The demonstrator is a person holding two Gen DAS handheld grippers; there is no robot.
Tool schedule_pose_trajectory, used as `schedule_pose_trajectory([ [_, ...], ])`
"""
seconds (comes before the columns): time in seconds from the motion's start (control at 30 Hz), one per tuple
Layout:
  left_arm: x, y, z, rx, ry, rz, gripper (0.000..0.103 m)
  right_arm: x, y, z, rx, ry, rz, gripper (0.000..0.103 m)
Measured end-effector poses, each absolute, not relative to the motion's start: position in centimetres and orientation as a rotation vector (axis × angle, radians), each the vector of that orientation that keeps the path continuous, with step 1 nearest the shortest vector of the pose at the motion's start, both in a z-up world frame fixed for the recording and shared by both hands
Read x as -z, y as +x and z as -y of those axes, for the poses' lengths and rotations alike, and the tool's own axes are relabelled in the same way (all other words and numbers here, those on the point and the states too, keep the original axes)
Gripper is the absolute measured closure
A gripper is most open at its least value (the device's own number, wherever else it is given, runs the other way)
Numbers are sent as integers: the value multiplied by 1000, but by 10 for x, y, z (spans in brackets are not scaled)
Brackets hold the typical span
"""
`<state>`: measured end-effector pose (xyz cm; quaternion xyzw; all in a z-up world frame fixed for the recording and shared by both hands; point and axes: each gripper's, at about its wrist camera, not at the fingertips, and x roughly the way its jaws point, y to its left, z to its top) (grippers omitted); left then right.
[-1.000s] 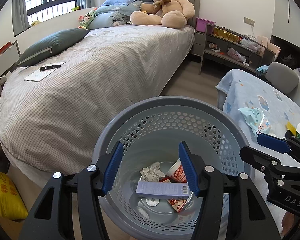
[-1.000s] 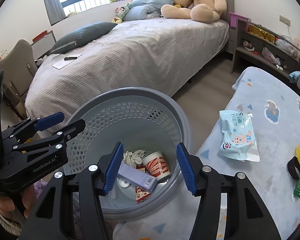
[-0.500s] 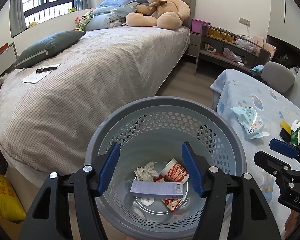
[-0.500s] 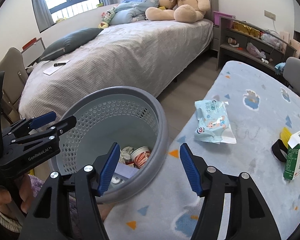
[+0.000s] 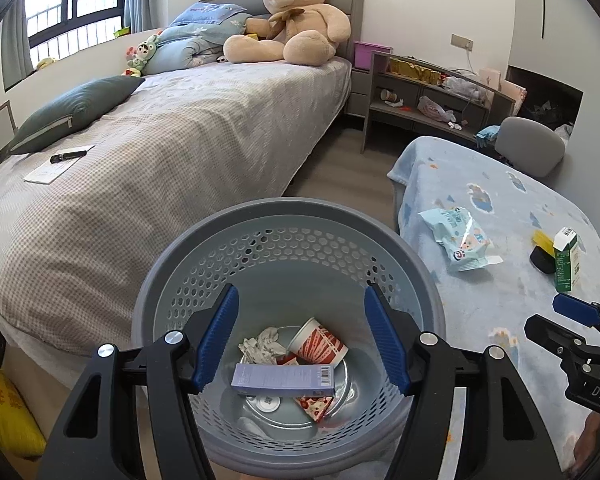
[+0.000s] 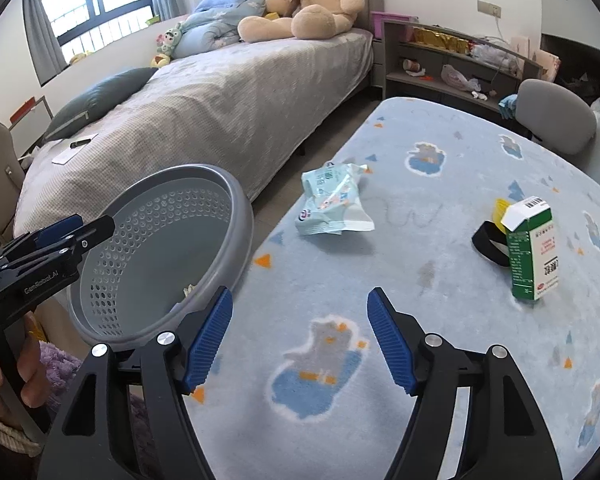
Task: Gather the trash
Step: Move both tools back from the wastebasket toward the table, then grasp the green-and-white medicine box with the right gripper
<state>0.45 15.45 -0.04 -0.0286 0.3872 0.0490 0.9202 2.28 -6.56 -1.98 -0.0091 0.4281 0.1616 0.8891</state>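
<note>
My left gripper (image 5: 302,336) hangs over the round grey perforated plastic basket (image 5: 288,216), its ribbed blue pads wide apart and empty. In the basket I count one lilac carton (image 5: 283,379) lying flat, long axis left to right, one red-and-white paper cup (image 5: 317,345) on its side with the mouth toward the upper left, and one crumpled white tissue (image 5: 262,348). My right gripper (image 6: 300,340) is over the fleecy blue blanket (image 6: 420,280), jaws opening with nothing between them. On the blanket lie one crinkled pale blue plastic wrapper (image 6: 332,204), long axis running away from me, one green-and-white box (image 6: 532,250) standing upright, and a black band (image 6: 488,242) beside it.
</note>
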Motion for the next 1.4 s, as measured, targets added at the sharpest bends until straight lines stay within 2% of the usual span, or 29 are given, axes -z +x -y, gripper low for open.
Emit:
schedule_pose_trajectory([
  [0.8, 4, 9, -66, 48, -4, -802, 38, 16, 33, 212, -18, -2, -832, 31],
  [1.4, 11, 13, -43, 103, 19, -823, 35, 50, 92, 223, -8, -42, -889, 31],
])
